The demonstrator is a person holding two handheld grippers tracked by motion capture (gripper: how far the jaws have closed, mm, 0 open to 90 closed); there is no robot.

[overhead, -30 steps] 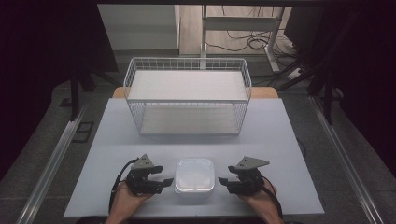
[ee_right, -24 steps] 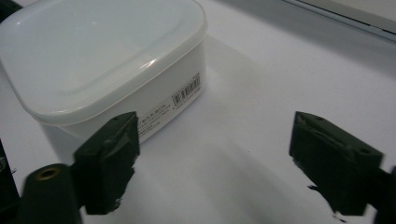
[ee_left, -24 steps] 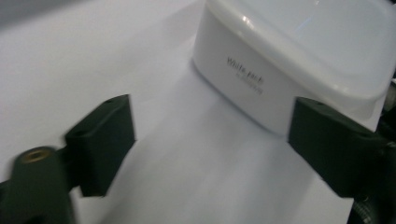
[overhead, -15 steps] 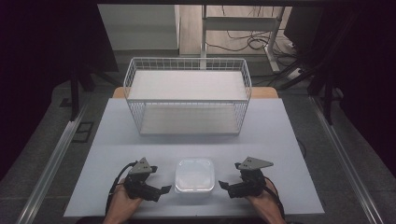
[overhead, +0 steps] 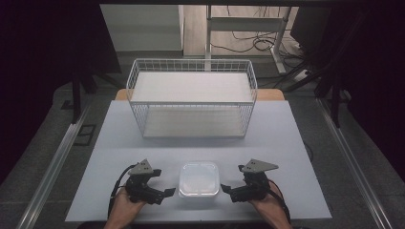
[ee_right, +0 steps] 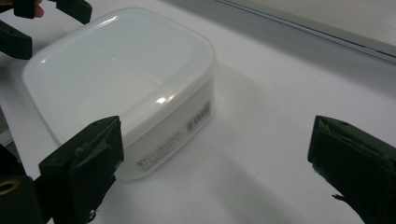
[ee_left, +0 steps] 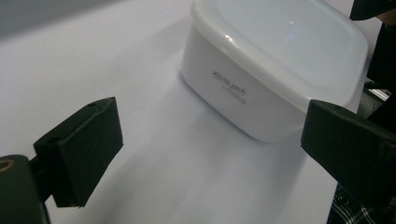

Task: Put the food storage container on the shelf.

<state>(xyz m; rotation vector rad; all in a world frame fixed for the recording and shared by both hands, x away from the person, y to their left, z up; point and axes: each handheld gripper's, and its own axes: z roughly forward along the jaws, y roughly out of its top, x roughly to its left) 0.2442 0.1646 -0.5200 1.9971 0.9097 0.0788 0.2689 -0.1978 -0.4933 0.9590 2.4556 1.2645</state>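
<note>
A white square plastic container [overhead: 199, 179] with its translucent lid on stands near the table's front edge. My left gripper [overhead: 165, 187] sits just left of it, open, its jaws pointing at the container's side without touching. My right gripper [overhead: 229, 192] sits just right of it, also open and apart from it. In the left gripper view the container [ee_left: 280, 60] lies ahead and to the right of the open left gripper [ee_left: 210, 154]. In the right gripper view the container [ee_right: 121, 79] lies ahead and to the left of the open right gripper [ee_right: 215, 172].
A white wire basket [overhead: 191, 95] with a flat white bottom stands at the back of the white table [overhead: 286, 143]. Bare tabletop lies between basket and container. Dark floor, rails and cables surround the table.
Both hands have drawn slightly back toward the table's near edge, still flanking the container. The container has not moved.
</note>
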